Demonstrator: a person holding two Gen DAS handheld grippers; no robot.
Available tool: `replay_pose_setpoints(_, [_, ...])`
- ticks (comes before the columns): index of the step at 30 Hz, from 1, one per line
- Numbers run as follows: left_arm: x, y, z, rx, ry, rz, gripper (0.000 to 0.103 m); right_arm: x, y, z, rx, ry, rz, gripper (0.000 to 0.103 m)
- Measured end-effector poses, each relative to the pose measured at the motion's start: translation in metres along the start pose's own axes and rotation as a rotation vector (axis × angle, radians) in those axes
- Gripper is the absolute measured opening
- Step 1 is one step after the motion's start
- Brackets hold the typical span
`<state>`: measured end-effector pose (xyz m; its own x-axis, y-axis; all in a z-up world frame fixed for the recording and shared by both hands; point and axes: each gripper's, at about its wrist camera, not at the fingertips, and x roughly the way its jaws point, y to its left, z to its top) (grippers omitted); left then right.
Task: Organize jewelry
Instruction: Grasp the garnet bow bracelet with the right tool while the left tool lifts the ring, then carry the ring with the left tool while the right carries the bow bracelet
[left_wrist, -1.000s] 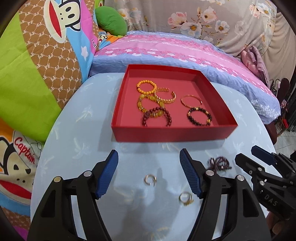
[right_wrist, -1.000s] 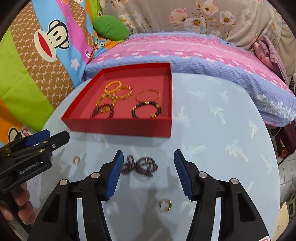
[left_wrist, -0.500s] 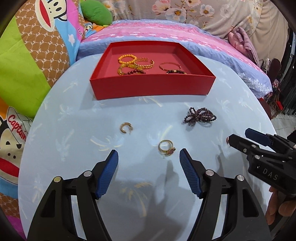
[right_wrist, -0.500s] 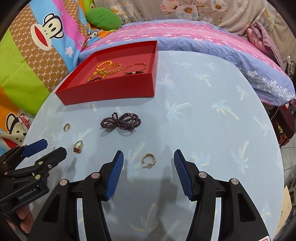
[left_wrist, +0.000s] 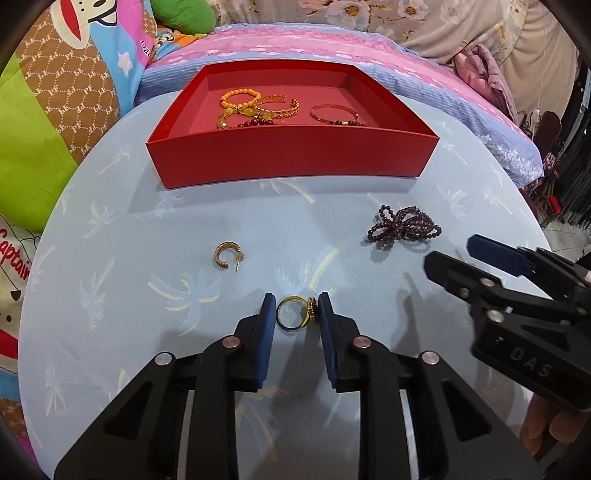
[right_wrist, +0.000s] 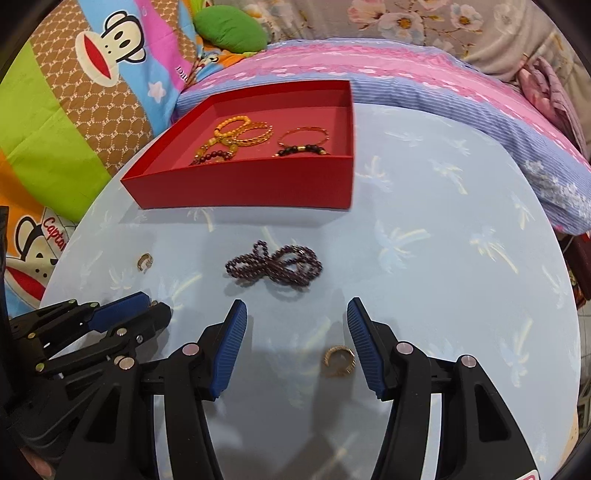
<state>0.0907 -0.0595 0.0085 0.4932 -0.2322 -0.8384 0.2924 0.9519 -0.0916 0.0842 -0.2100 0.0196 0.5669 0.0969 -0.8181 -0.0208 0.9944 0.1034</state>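
My left gripper (left_wrist: 297, 315) is shut on a gold ring with a dark stone (left_wrist: 295, 314), down on the blue table. A gold hoop earring (left_wrist: 226, 254) lies to its left and a dark purple bead strand (left_wrist: 404, 227) to its right. The red tray (left_wrist: 291, 157) behind holds several bracelets (left_wrist: 258, 107). My right gripper (right_wrist: 295, 332) is open above the table, with a second gold hoop earring (right_wrist: 339, 360) between its fingers near the right pad. The bead strand (right_wrist: 275, 266) lies just ahead of it. The left gripper (right_wrist: 122, 317) shows at lower left.
The round table has a pale blue cloth with palm prints (right_wrist: 461, 258). A bed with a pink and blue cover (left_wrist: 332, 48) and cartoon pillows (left_wrist: 55, 92) stands behind and to the left. The table edge curves away on the right.
My left gripper has come down and closed on the gold ring. My right gripper has moved forward so the hoop earring now lies between its fingers.
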Motion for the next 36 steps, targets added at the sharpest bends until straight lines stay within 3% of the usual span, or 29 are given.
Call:
replay_pose_setpoints(2, [-0.001,0.002,0.001,0.003,-0.001,-0.005,0.007,0.005,0.005,0.005,-0.019,-0.003,0.003,0.054])
replay_pose_setpoints(6, [-0.002,0.004,0.003,-0.005,0.002,-0.003,0.007,0.015,0.008,0.015,-0.034,0.004,0.013,0.047])
replay_pose_setpoints(10, [-0.003,0.009,0.003,-0.017,0.003,-0.005,0.006,0.023,0.01,0.018,-0.043,0.018,0.015,0.022])
replay_pose_setpoints(13, [-0.005,0.013,0.004,-0.028,0.002,-0.009,0.006,0.021,0.01,0.019,-0.04,0.019,0.034,0.01])
replay_pose_setpoints(17, [-0.01,0.019,0.005,-0.045,-0.007,-0.014,0.005,0.012,0.012,0.02,-0.037,-0.005,0.04,0.004])
replay_pose_setpoints(29, [-0.04,0.029,0.012,-0.068,-0.048,-0.027,0.005,-0.026,0.021,0.034,-0.031,-0.077,0.079,0.004])
replay_pose_setpoints(36, [-0.059,0.026,0.045,-0.025,-0.113,-0.024,0.005,-0.039,0.016,0.065,-0.017,-0.126,0.095,0.004])
